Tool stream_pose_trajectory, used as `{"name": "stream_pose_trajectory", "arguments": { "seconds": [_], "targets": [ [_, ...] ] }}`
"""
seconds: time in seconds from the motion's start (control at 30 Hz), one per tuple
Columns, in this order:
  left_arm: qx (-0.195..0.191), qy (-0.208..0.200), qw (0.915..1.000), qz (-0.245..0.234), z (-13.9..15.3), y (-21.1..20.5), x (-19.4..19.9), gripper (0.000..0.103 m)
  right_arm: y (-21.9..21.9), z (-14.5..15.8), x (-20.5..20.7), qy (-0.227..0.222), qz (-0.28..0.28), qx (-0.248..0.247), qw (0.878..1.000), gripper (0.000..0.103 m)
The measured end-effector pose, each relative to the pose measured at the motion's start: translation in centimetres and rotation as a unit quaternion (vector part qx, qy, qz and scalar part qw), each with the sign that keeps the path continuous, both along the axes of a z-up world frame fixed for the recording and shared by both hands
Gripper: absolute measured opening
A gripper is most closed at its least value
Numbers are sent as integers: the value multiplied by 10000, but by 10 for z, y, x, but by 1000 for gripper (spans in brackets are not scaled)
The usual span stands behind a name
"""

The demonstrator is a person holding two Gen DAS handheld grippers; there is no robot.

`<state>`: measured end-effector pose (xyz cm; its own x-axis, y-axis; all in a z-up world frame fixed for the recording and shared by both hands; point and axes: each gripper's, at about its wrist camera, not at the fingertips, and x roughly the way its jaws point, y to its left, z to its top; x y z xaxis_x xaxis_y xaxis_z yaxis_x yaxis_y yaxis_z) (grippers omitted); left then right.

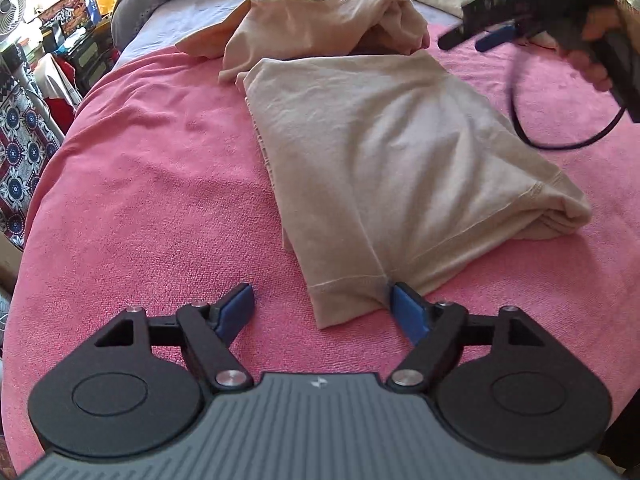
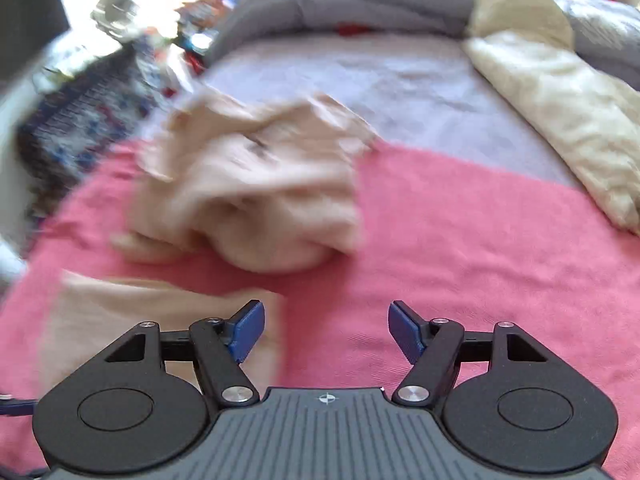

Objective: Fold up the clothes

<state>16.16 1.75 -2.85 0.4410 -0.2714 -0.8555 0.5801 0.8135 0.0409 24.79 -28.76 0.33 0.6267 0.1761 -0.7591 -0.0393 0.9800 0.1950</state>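
A pink blanket (image 1: 152, 184) covers most of the bed, with a lilac sheet (image 2: 380, 80) showing beyond its far edge and a grey duvet (image 2: 360, 4) bunched along the back. A cream pillow (image 2: 560, 100) lies at the far right of the bed. On the blanket sits a folded beige garment (image 1: 392, 152), its layered fold running along the left side and a stitched hem at the near end. Just behind it, touching its far edge, a second beige garment (image 1: 320, 20) lies crumpled, partly on the pink and partly on the lilac; in the right wrist view it is blurred. The left gripper (image 1: 322, 312) hangs over the near hem of the folded garment, jaws spread wide and empty, its right blue pad (image 1: 408, 312) just beside the hem corner; whether it touches the cloth is not clear. The right gripper (image 2: 326, 330) is held above the blanket, jaws also wide with nothing between them, a corner of folded beige cloth under its left finger. A hand (image 1: 596, 40) carries it at upper right in the left view, a black cable (image 1: 560, 136) looping below.
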Motion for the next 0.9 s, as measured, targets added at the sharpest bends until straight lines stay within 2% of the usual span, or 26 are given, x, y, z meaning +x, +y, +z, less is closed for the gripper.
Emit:
{"name": "stream_pose_trajectory", "arguments": {
  "seconds": [0.07,0.17,0.2,0.27,0.3,0.33,0.37,0.47,0.53,0.6,0.7,0.77,0.83,0.9],
  "targets": [
    [-12,3,10000,-5,0,0,0,79,29,8,-13,-19,699,158,9974,69],
    [-26,11,10000,48,-1,-4,1,79,84,5,-23,56,1812,472,9823,68],
    [-27,10,10000,95,-3,-8,3,79,100,-1,-21,103,2035,510,9777,66],
    [-48,-5,9999,111,-4,-8,3,79,131,-17,-8,247,2306,497,9715,70],
    [-77,-11,9999,142,-4,-7,3,79,144,-26,2,227,2350,447,9707,82],
    [-106,-17,9998,172,-4,-6,3,79,153,-32,11,133,2412,473,9692,100],
    [-105,-24,9998,186,-5,-6,3,80,160,-33,17,91,2426,423,9692,103],
    [-33,-113,9998,168,-8,-8,0,80,174,-23,21,97,2358,139,9717,103],
    [-61,-147,9997,198,-9,-8,0,80,167,-14,14,48,2328,226,9723,94],
    [-104,-174,9996,208,-9,-7,0,80,156,-8,6,46,2300,442,9722,93],
    [-158,-234,9994,211,-11,-5,0,81,157,-4,5,194,2395,675,9684,93],
    [-178,-261,9992,226,-12,-5,1,81,173,-10,18,190,2484,466,9674,94],
    [-171,-251,9992,271,-11,-5,2,81,189,-24,36,322,2432,186,9693,103],
    [-133,-219,9991,324,-9,-5,3,81,196,-21,43,352,2247,123,9737,103]
  ]
}}
